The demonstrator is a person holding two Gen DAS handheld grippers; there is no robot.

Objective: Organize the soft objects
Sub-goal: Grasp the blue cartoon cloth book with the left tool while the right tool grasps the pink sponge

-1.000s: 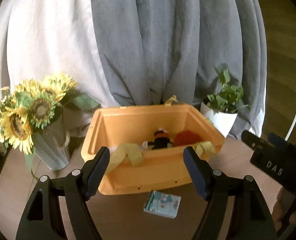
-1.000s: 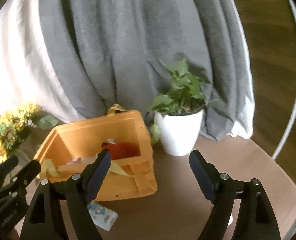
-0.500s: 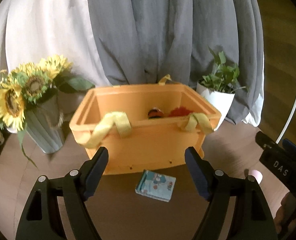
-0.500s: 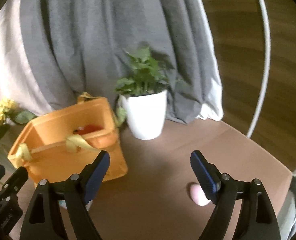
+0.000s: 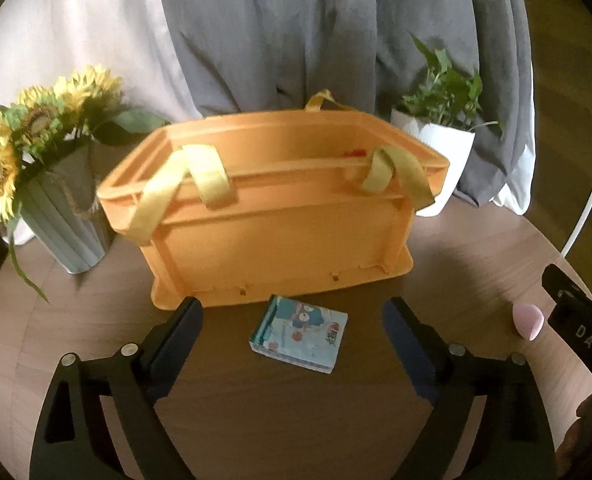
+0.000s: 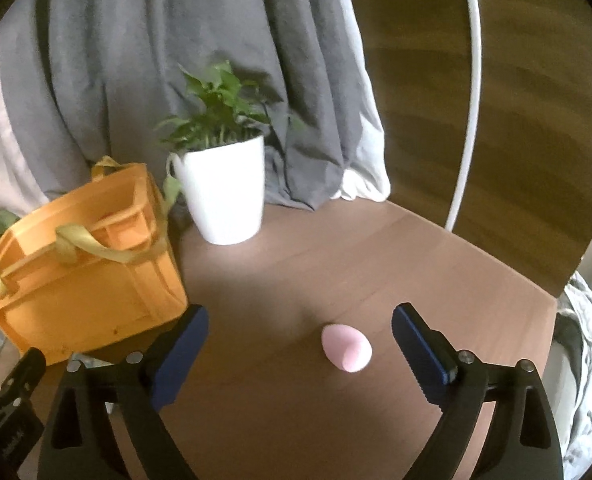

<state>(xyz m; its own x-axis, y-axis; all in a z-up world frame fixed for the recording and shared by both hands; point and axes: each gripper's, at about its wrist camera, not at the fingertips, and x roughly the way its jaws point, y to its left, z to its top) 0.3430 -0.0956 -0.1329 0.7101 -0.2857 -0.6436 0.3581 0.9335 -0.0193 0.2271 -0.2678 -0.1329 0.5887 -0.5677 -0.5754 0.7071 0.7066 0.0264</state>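
Note:
An orange basket (image 5: 279,236) with yellow straps stands on the round wooden table; a red soft thing (image 5: 354,153) just peeks over its rim. It also shows in the right wrist view (image 6: 83,272). A blue cartoon tissue pack (image 5: 299,333) lies in front of it, between the fingers of my open, empty left gripper (image 5: 291,336). A pink egg-shaped sponge (image 6: 346,347) lies on the table between the fingers of my open, empty right gripper (image 6: 300,344); it also shows in the left wrist view (image 5: 528,321), beside the right gripper's body.
A grey vase of sunflowers (image 5: 63,208) stands left of the basket. A white potted plant (image 6: 223,192) stands right of it. Grey and white cloth (image 5: 296,40) hangs behind. The table edge (image 6: 552,296) and a white hoop (image 6: 470,92) are at the right.
Both grippers have lowered and pulled back from the basket. The right gripper has swung right, bringing the pink sponge between its fingers. The tissue pack now lies between the left fingers.

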